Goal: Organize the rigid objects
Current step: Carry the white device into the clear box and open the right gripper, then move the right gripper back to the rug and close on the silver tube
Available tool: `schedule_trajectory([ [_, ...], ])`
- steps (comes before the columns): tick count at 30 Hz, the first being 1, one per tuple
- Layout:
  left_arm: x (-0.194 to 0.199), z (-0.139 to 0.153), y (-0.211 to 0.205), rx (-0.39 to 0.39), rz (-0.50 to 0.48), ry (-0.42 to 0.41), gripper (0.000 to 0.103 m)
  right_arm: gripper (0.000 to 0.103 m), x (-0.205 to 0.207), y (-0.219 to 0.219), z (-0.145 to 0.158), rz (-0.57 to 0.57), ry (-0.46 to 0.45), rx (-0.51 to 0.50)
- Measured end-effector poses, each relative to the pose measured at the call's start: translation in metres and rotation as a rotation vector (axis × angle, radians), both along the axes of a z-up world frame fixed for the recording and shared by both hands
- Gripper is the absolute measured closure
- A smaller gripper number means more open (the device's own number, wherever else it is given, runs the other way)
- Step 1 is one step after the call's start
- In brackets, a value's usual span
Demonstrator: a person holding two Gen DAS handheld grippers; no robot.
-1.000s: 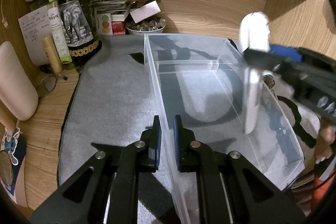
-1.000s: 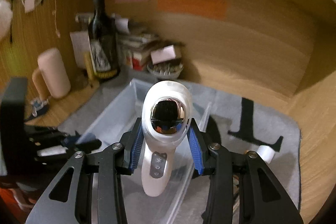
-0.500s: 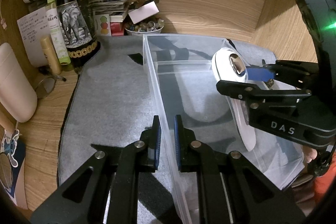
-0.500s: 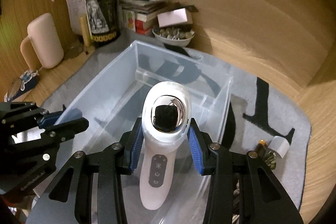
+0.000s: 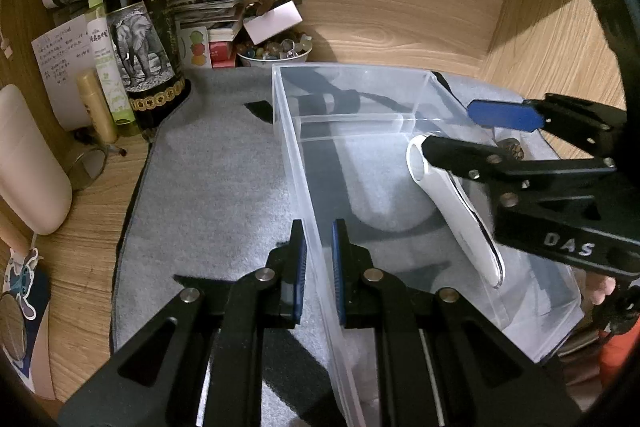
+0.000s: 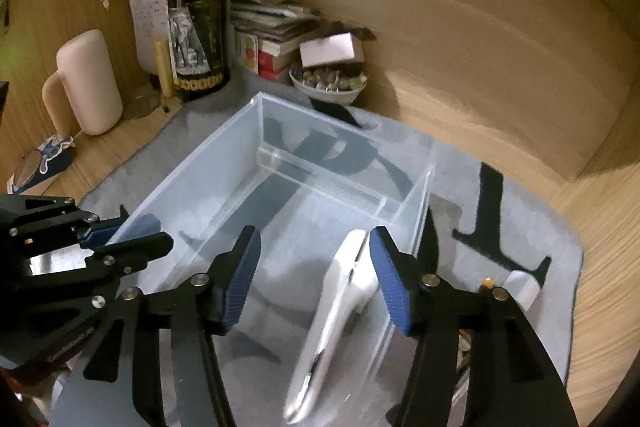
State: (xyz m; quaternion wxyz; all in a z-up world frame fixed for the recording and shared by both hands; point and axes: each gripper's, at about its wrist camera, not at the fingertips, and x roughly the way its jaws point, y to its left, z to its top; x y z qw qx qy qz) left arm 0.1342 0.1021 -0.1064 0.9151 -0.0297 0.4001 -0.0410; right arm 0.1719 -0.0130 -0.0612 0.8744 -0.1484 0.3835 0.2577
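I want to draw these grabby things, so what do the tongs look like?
Both are black metal tongs with angular arms that have cut-out windows and round silver screws. The left tongs and the right tongs each have two fingers tipped with ribbed blue pads. The side of the right tongs carries white letters reading DAS. No sleeve shows clearly.

white handheld device (image 6: 336,327) motion-blurred, lower end cut off
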Motion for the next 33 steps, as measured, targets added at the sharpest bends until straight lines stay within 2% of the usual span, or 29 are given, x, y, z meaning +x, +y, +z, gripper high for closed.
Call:
schedule_trajectory([
  [3,0.000,0.000,0.000,0.002,0.001,0.001,0.091,0.046,-0.003,-0.005,0.007,-0.003,-0.021,0.009],
  [6,0.000,0.000,-0.001,0.004,0.001,0.003,0.091,0.034,-0.006,-0.013,0.017,-0.020,-0.055,0.026],
  [11,0.000,-0.001,-0.001,0.007,0.000,0.004,0.091,0.028,-0.011,-0.034,0.036,-0.066,-0.119,0.045],
  [13,-0.001,-0.001,-0.001,0.010,-0.001,0.006,0.091,0.023,-0.012,-0.044,0.043,-0.090,-0.139,0.053],
  [22,-0.002,-0.002,-0.003,0.022,0.005,0.006,0.091,0.022,-0.007,-0.104,0.061,-0.252,-0.182,0.079],
  [26,-0.003,-0.002,-0.004,0.026,0.004,0.010,0.091,0.022,-0.003,-0.127,0.055,-0.313,-0.164,0.083],
  [33,-0.002,-0.003,-0.005,0.035,0.004,0.014,0.091,0.022,0.005,-0.154,0.011,-0.383,-0.053,0.049],
])
